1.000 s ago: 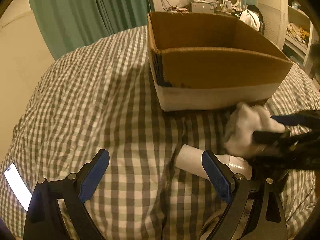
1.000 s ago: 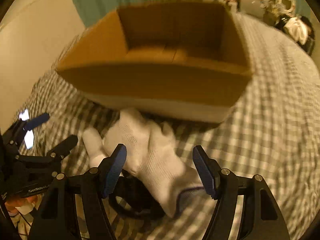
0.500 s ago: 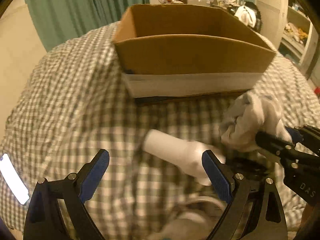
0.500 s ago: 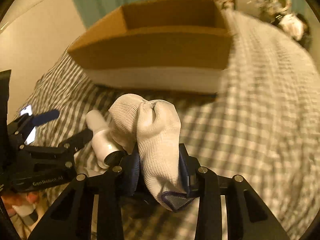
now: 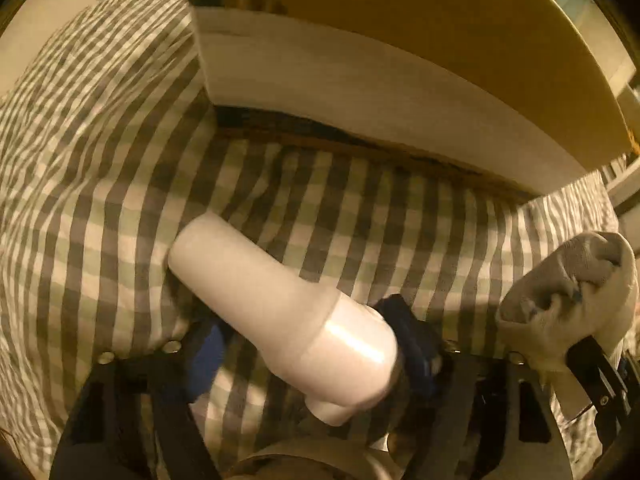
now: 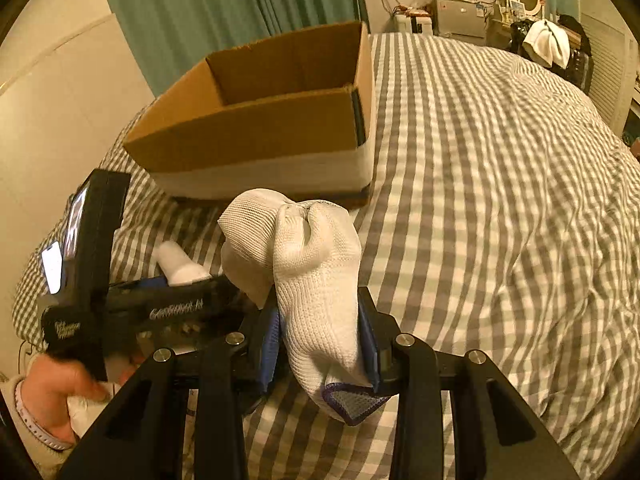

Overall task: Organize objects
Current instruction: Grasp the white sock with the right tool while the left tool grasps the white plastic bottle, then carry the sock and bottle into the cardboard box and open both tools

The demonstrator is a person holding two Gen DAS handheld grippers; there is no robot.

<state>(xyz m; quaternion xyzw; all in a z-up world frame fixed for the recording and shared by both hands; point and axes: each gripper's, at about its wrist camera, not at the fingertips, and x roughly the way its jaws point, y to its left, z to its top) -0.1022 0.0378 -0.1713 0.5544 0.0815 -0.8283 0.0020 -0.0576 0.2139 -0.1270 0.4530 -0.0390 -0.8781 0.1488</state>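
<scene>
My left gripper (image 5: 308,348) is shut on a white plastic bottle (image 5: 280,304), which points up and left over the checked bedcover. The bottle also shows in the right wrist view (image 6: 180,266). My right gripper (image 6: 322,344) is shut on a white knitted glove (image 6: 312,272) with a dark cuff edge, held above the bed. The glove shows at the right of the left wrist view (image 5: 572,296). An open cardboard box (image 6: 260,136) with a white lower band sits on the bed just beyond both grippers; its near wall (image 5: 400,80) fills the top of the left wrist view.
The grey-and-white checked bedcover (image 6: 500,200) spreads wide to the right. A lit phone (image 6: 52,266) lies on the bed at the left. Green curtains (image 6: 224,12) and a cluttered dresser (image 6: 480,12) stand beyond the bed.
My left gripper has closed on the white bottle and moved in toward the box. My right gripper, shut on the glove since half a second ago, has lifted it slightly.
</scene>
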